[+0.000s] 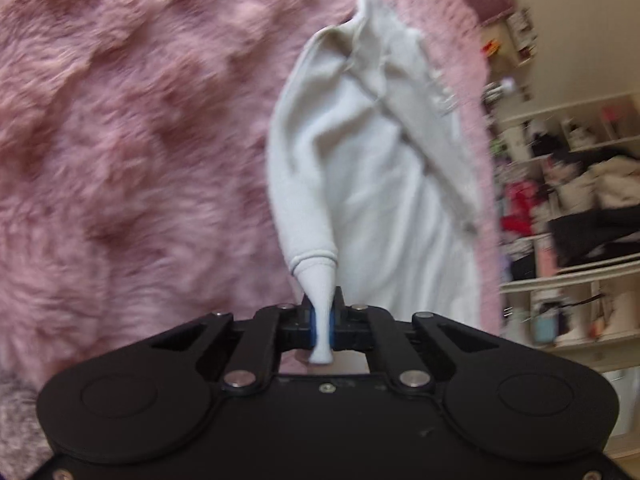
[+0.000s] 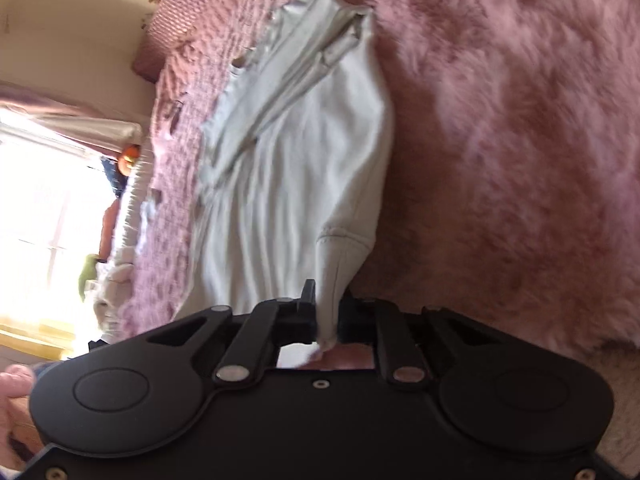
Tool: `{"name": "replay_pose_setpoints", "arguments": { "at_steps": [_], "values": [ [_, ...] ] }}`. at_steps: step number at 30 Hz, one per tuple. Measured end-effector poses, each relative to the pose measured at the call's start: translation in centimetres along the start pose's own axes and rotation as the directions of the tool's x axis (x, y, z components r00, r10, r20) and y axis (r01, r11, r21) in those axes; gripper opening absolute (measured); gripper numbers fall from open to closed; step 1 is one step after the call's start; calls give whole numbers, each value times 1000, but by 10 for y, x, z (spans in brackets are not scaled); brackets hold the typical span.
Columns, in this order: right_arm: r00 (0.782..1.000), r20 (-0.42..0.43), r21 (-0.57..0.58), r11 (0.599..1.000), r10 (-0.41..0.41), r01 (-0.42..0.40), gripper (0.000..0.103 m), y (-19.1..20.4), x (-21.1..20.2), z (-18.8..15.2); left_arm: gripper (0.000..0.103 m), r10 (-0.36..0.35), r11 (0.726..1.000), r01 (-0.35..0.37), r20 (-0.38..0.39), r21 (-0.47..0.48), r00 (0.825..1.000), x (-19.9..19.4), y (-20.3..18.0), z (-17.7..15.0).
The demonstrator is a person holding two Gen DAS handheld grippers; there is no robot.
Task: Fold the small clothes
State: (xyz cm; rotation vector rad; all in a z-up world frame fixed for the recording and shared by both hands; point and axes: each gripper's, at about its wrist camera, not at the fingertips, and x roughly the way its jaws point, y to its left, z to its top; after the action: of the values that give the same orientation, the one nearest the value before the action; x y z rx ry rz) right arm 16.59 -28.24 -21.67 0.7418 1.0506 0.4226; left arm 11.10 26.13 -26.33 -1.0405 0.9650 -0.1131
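Two claws hold a white shirt over a pink furry blanket.

The left claw (image 1: 323,322) and right claw (image 2: 328,314) each pinch the white shirt (image 1: 360,184), which stretches long, straight away from them, above the pink blanket (image 1: 140,140).

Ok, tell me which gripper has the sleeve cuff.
The left gripper: it pinches the white garment's narrow ribbed cuff. The right gripper grips a flat seamed edge.

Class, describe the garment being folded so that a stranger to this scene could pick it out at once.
Start from the fluffy pink blanket that fills both views. Stretched above it hangs the white garment, the only pale, smooth cloth against that fur, pinched by the left gripper and the right gripper.
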Motion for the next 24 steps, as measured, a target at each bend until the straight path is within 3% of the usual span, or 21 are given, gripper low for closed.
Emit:
{"name": "replay_pose_setpoints", "arguments": {
  "at_steps": [6, 12, 17, 24],
  "values": [
    [998, 20, 87, 995, 54, -56, 9, -7, 4, 10, 2, -31, 999, 31, 8, -19, 1000, 4, -8, 9],
    [991, 91, 57, 993, 102, -107, 9, 12, -2, 45, 2, -133, 990, 134, 38, -43, 990, 1, -16, 41],
    [977, 163, -10, 990, 140, -140, 9, 43, 8, 101, 1, -173, 985, 172, 95, 11, 980, 8, -45, 100],
    [965, 234, -34, 993, 120, -115, 9, 75, 50, 207, 2, -160, 983, 145, 148, 111, 976, 50, -104, 219]
  ]
}}
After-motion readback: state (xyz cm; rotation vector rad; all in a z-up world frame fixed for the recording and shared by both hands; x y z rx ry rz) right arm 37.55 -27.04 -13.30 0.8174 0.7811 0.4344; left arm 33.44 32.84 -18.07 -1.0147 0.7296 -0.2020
